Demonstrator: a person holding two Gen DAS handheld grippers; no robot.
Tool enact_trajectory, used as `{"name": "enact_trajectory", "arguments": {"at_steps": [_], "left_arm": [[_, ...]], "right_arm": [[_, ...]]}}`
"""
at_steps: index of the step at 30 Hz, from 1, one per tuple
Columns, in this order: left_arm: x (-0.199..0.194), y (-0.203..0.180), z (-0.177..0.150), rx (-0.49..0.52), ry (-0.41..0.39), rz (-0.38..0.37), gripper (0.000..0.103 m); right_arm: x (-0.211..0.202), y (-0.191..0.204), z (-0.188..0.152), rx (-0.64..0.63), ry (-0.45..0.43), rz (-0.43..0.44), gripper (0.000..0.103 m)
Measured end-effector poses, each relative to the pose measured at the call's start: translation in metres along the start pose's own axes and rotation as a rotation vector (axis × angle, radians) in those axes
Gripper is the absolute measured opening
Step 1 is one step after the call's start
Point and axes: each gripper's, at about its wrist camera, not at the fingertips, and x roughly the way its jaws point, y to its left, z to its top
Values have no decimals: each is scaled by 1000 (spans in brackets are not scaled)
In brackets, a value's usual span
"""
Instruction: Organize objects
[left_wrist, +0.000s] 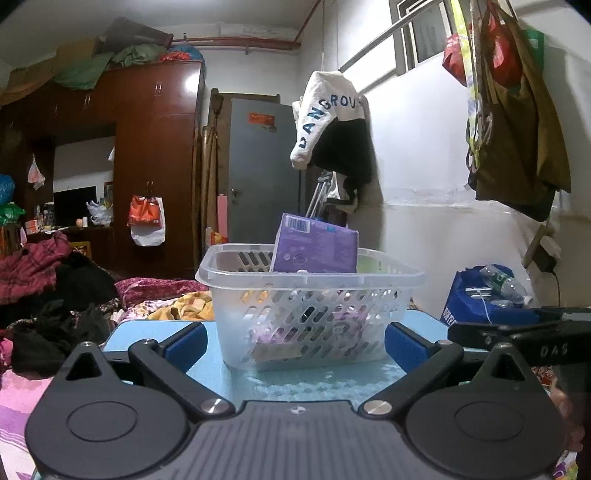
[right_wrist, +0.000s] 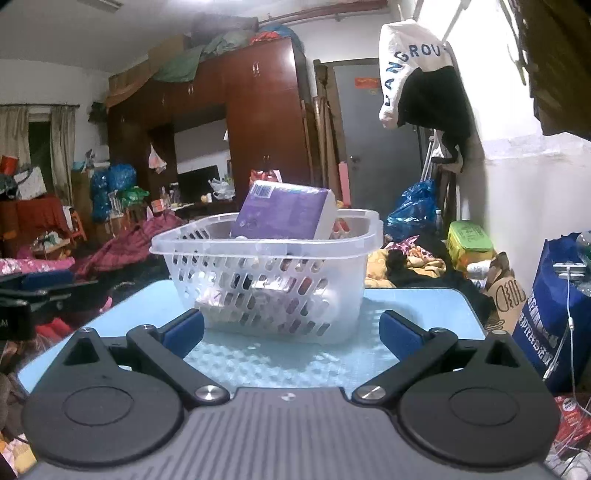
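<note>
A clear plastic basket (left_wrist: 310, 280) with slotted walls stands on a light blue table (left_wrist: 280, 384). A purple box (left_wrist: 317, 245) with a barcode leans upright inside it, above several smaller packets at the bottom. My left gripper (left_wrist: 295, 343) is open and empty, its blue pads on either side of the basket's near end without touching. In the right wrist view the same basket (right_wrist: 266, 254) and purple box (right_wrist: 284, 212) sit just ahead of my right gripper (right_wrist: 291, 330), which is open and empty. The right gripper's body shows at the right edge of the left view (left_wrist: 517, 332).
A blue bag (right_wrist: 554, 314) with bottles stands right of the table (right_wrist: 424, 306). Piled clothes (left_wrist: 44, 295) and bedding lie to the left and behind. A wardrobe (left_wrist: 155, 147), a grey door (left_wrist: 262, 166) and a hanging white garment (left_wrist: 325, 118) are at the back.
</note>
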Motion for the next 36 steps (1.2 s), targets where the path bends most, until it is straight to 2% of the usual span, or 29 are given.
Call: {"name": "enact_trajectory", "arguments": {"at_steps": [36], "left_arm": [[-5,-9,-4,46,5,11,103]], "right_arm": [[-9,10,-1,-13,-28,27,103]]}}
